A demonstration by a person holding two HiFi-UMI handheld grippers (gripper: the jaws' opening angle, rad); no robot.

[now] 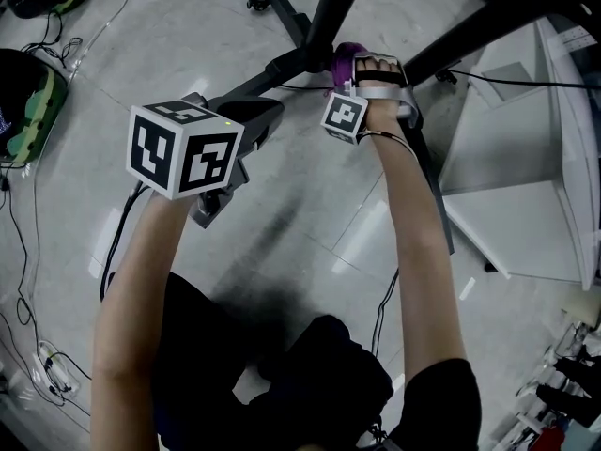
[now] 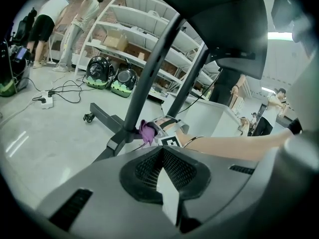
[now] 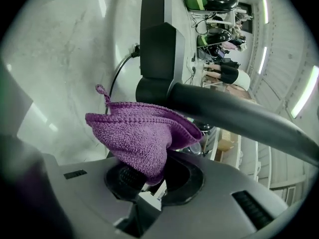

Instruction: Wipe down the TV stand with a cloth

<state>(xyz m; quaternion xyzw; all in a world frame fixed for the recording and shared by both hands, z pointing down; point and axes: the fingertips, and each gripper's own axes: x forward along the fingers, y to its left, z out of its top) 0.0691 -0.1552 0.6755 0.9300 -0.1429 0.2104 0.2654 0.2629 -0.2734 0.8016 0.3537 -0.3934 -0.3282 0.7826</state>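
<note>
cloth (image 3: 142, 133), purple and knitted, is bunched in my right claw (image 3: 148, 185): the jaws pinch its lower corner and the rest fans out above them. in the head view it sits at the far end of my right arm, at the foot of the tv stand (image 1: 331, 12), where a black post meets the base bar on the grey floor (image 1: 310, 205). it lies right beside that joint, though i can't tell whether it presses on the metal. my left claw (image 2: 164, 183) has its jaws pressed together on nothing and hangs nearer and to the left, apart from the stand, pointing toward the same post. a white panel (image 1: 507, 205) sits on the right.
</note>
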